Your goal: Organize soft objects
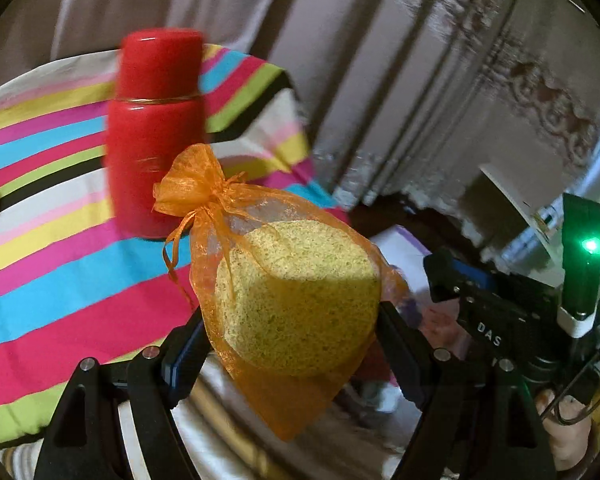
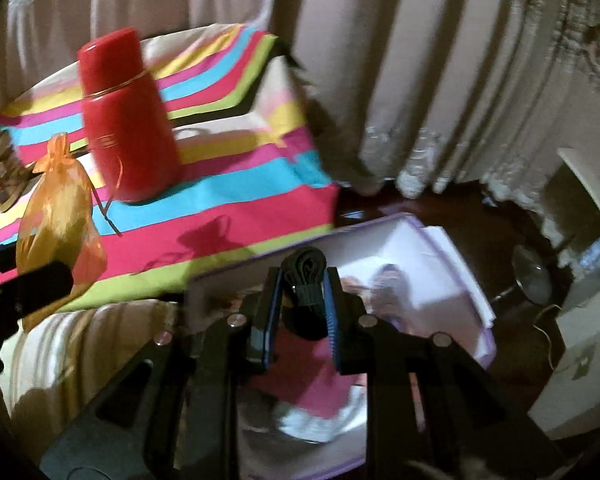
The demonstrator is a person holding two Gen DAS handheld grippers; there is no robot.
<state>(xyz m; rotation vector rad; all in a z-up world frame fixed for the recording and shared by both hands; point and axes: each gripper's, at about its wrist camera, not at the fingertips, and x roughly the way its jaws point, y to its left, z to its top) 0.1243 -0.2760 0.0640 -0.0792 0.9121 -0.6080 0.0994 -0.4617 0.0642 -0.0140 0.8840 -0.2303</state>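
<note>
Striped multicoloured cloth (image 1: 40, 208) fills the left of frame, a tall red lidded flask (image 1: 156, 128) upright on it. At centre, the left gripper (image 1: 288, 340) clamps an orange organza pouch holding a yellow sponge (image 1: 296, 300). In the right wrist view, the right gripper (image 2: 302, 300) pinches what appears to be a rolled black strap (image 2: 306, 276) above a lilac-edged white box (image 2: 420, 248).

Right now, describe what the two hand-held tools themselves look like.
Both are black, angular two-finger tools. The left tool has blue ribbed pads inside its fingers and round silver pivot pins on the linkage. The right tool matches, with blue pads. Seen from the left wrist camera, the right tool's body bears white letters "DAS", an upright black module with a green light and thin cables.
</note>
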